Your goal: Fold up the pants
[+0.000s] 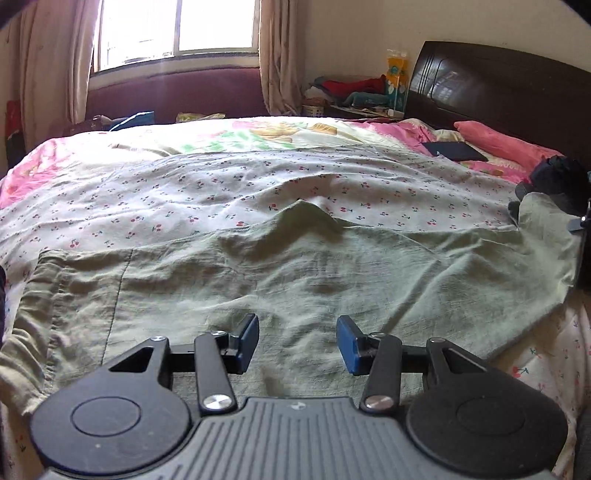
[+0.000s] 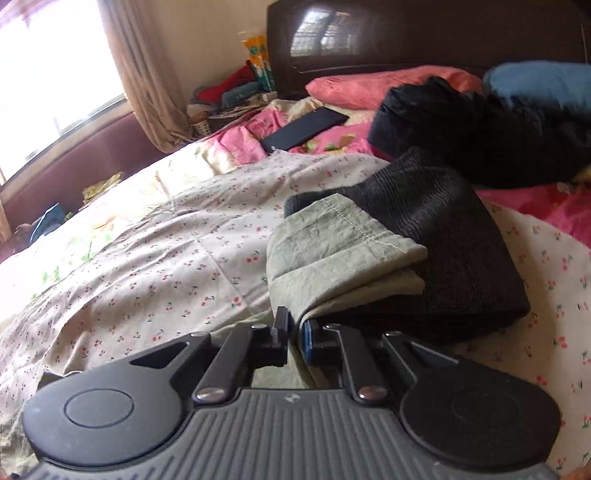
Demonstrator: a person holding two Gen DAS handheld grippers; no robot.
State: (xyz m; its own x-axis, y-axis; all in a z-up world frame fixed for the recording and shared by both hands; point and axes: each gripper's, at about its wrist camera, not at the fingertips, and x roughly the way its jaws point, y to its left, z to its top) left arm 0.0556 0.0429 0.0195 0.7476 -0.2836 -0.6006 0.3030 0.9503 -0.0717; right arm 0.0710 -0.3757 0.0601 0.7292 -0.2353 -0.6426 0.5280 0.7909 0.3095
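On bed: green pants (image 1: 280,280) spread flat over cherry-print sheet (image 1: 184,192), wrinkled, one ridge at far edge. Left tongs (image 1: 297,343) above the cloth, jaws apart, nothing between. Right tongs (image 2: 295,334) clamped on a pants edge, cloth pinched between the pads; that end bunched and draped onto a dark grey folded garment (image 2: 443,236). Black bundle (image 2: 480,125) and pink pillow (image 2: 369,88) beyond, near headboard (image 2: 406,33). Dark flat case (image 2: 306,127) on pink quilt.
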